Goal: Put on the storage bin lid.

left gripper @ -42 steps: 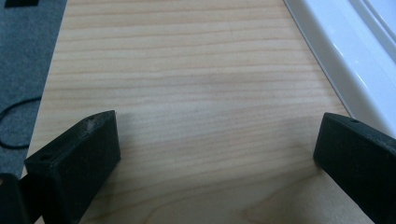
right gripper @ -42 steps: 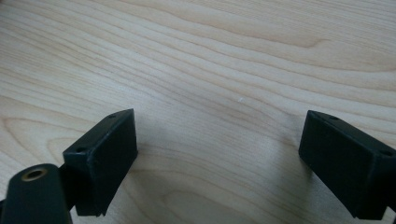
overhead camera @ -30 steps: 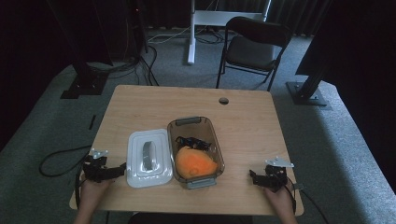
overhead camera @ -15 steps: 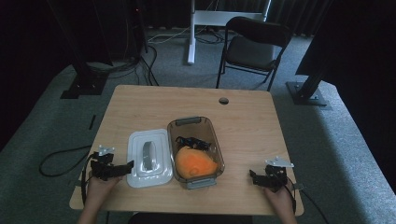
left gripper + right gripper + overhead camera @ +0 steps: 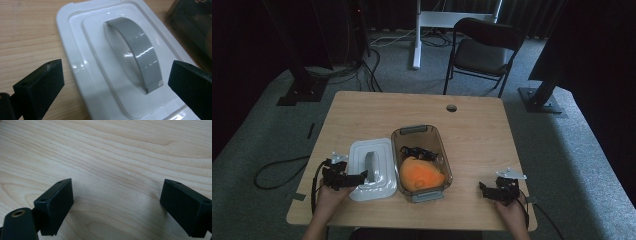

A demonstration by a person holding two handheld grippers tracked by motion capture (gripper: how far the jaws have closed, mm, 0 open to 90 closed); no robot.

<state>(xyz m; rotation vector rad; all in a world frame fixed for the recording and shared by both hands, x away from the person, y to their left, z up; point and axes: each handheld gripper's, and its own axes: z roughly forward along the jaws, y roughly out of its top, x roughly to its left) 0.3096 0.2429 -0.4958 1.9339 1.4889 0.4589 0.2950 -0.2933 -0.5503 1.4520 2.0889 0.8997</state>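
A white lid [image 5: 370,169] with a grey arched handle [image 5: 135,52] lies flat on the wooden table [image 5: 477,135], left of a clear brown container [image 5: 421,161]. The container holds an orange mass [image 5: 421,175] and something dark at its far end. My left gripper [image 5: 361,177] is open at the lid's near left edge. In the left gripper view its jaws stand wide on either side of the lid [image 5: 105,65], with the handle between them farther ahead. My right gripper [image 5: 482,189] rests open near the table's front right, over bare wood [image 5: 117,185].
A black folding chair [image 5: 482,52] and a white desk leg [image 5: 417,35] stand beyond the table. A small round hole [image 5: 451,107] sits near the table's far edge. Cables [image 5: 277,167] trail on the floor at the left.
My left gripper has moved right, from the table's left edge up to the white lid. The right gripper has stayed in place.
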